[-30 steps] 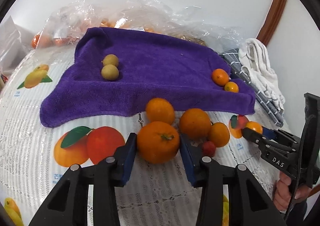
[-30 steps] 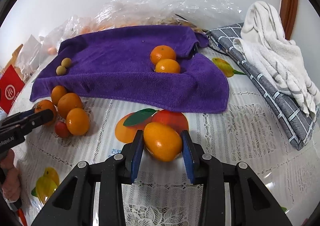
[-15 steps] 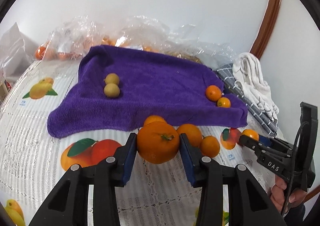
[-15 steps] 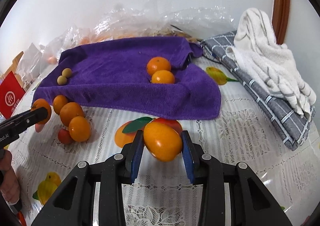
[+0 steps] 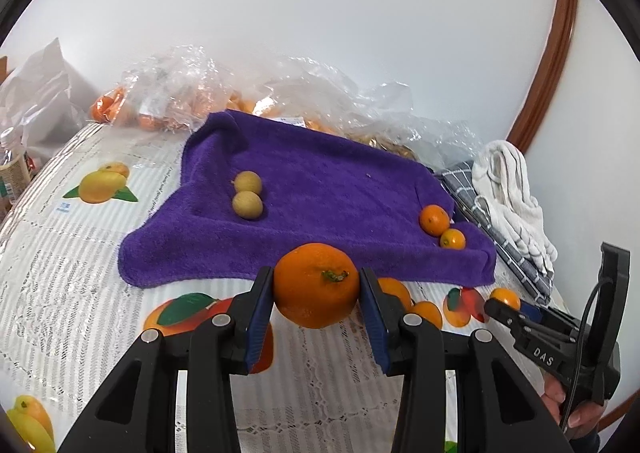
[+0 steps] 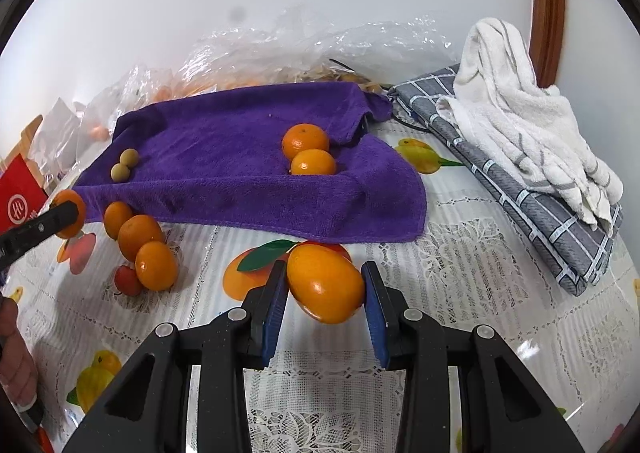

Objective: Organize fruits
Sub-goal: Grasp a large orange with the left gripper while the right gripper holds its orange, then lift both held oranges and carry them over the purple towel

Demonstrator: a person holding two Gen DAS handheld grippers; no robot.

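The stemmed orange (image 5: 316,285) sits clamped between the blue pads of the left gripper (image 5: 317,293), stem end turned towards the camera, lifted clear of the table (image 5: 80,277). Across the way, the smooth oval orange (image 6: 325,283) is pinched in the right gripper (image 6: 325,293), its long axis slanting down to the right between the pads, also off the cloth-covered surface. Both grippers are closed on fruit, neither one free.

Straight ahead of each load lies the purple towel (image 5: 328,189), and that is the relation that counts: the towel's near hem is just beyond the left gripper's orange, while from the right wrist view the hem sits a little further out, past the printed fruit picture. Judging by that, the left hand is the nearer one to a drop.

On the towel, two small tan fruits (image 5: 247,195) rest touching at the left side, and two small oranges (image 6: 308,151) nestle together in a fold at the right side. The sorting looks to go by kind, so the right-hand pair is probably the target for both loads; from the right gripper it lies almost dead ahead.

Still loose on the table: a cluster of oranges (image 6: 140,241) with a small red fruit (image 6: 127,281) just beside them, in front of the towel's left hem
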